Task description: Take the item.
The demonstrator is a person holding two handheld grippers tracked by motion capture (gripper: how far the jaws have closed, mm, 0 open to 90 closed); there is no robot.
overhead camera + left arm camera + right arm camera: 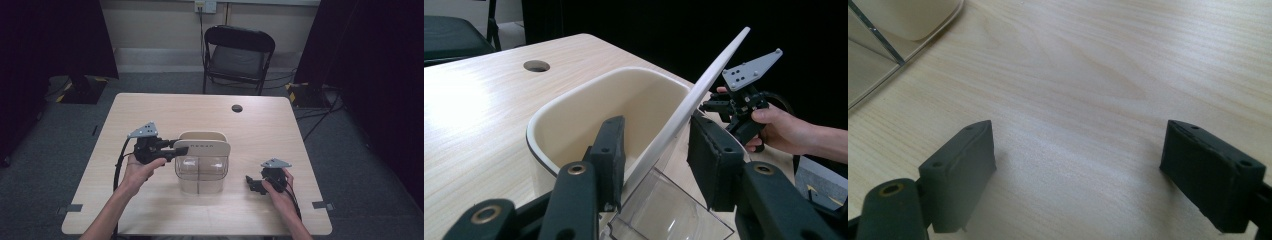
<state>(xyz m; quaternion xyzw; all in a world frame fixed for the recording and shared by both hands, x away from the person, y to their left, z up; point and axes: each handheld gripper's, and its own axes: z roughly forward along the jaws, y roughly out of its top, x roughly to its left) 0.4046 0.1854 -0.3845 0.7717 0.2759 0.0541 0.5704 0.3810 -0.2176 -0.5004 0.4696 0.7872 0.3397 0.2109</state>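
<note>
A cream-and-clear plastic container (202,172) is seen at the middle of the pale wooden worktop (150,115), its flat cream lid (684,112) tilted up. The lid is flanked by the fingers (610,150) of the left gripper (651,162), seemingly not yet clamped. The right gripper (1078,170) is held wide open, near right. Lid-lifting appears under way; closing on the lid is called for next.
</note>
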